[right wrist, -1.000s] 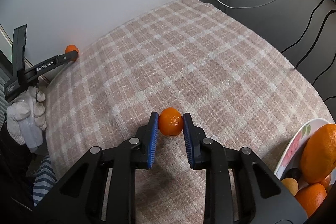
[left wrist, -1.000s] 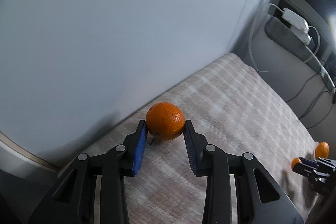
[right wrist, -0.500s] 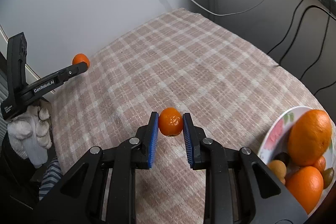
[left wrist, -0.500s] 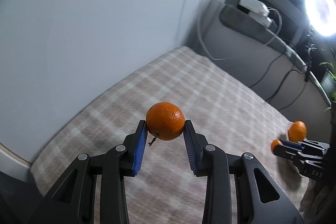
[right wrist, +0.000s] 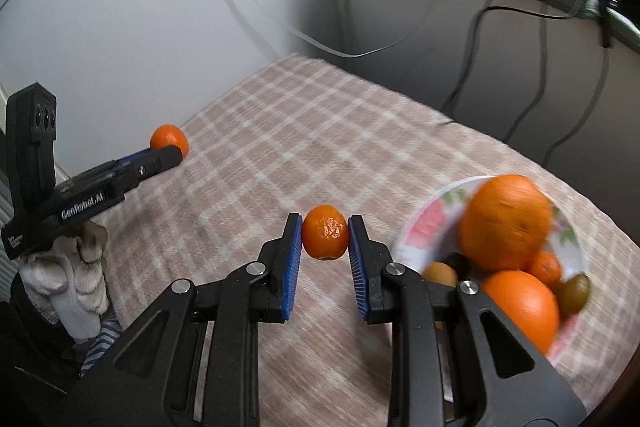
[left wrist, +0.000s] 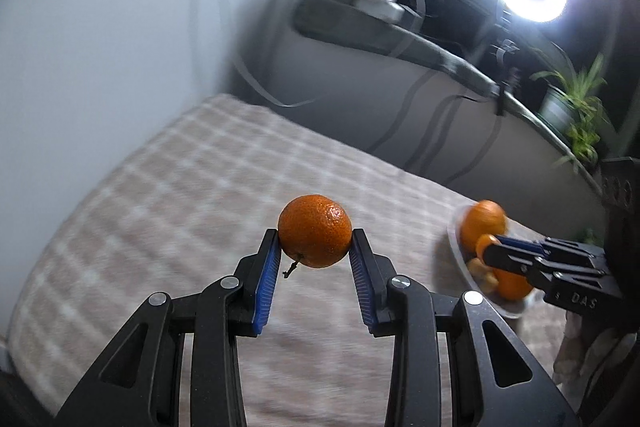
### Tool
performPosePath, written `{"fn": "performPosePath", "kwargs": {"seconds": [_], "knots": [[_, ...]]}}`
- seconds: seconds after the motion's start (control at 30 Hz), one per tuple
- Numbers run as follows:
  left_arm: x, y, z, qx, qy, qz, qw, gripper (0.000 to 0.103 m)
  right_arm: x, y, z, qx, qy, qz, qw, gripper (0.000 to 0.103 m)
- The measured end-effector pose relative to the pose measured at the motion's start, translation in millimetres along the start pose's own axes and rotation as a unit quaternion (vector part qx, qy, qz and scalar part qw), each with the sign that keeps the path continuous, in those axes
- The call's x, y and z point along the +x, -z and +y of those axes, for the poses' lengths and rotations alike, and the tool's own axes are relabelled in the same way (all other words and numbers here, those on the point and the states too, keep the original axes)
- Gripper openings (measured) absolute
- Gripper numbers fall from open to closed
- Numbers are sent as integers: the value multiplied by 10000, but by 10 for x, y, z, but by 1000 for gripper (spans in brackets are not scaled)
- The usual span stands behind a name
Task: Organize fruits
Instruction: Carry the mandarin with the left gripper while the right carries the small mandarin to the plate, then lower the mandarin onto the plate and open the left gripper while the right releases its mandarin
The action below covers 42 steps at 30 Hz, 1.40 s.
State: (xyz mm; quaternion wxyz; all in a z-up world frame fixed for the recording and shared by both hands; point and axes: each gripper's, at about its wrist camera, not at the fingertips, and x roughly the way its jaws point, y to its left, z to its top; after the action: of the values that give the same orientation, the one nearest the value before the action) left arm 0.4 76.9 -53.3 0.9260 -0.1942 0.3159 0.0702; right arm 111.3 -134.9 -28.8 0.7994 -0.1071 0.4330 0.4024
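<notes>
Mandarins in grip number two, one per gripper. The left gripper (left wrist: 315,254) has its blue-padded fingers (left wrist: 267,283) narrowed onto a larger mandarin (left wrist: 315,235), pads pressing both flanks; the fruit sits at the centre of the left wrist view, clear of the checked cloth (left wrist: 168,195) that covers the worktop, its short stem pointing down and to the left. The right gripper (right wrist: 325,247) has its fingers (right wrist: 291,267) drawn nearly together on a smaller mandarin (right wrist: 325,238), likewise held above the cloth at the centre of the right wrist view.

One plate (right wrist: 424,227), white with a floral rim, lies at the right edge of the right wrist view. It carries two big oranges, one at the upper part (right wrist: 505,223) and one at the lower part (right wrist: 520,311), plus several small fruits: a small mandarin, a greenish-brown one and a tan one can be told apart; others are partly hidden and blurred.

Both grippers tilt downward toward the cloth. In the right wrist view the left gripper enters from the left edge, borne by a hand in a pale glove (right wrist: 76,267). In the left wrist view the right gripper enters from the right edge, its tips in front of the plate.
</notes>
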Motion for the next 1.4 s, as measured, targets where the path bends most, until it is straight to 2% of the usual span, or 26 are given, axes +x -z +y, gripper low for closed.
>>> {"fn": "performPosePath", "kwargs": {"seconds": [0.2,0.5,0.8,1.1,1.4], "knots": [[162,-15,-447,372,506,168,9979,33,-237,63,-317,288,269,-169,9991,24],[323,11,-881,734,984,407,9916,33,-478,125,-726,637,575,-379,9956,24],[458,61,-1220,1010,1226,624,9853,33,-529,140,-1000,856,731,-480,9925,24],[583,116,-1469,1196,1388,808,9798,34,-407,160,-1266,1092,732,-397,9905,24],[698,165,-1603,1314,1502,995,9748,34,-328,157,-1344,1083,733,-336,9908,24]]}}
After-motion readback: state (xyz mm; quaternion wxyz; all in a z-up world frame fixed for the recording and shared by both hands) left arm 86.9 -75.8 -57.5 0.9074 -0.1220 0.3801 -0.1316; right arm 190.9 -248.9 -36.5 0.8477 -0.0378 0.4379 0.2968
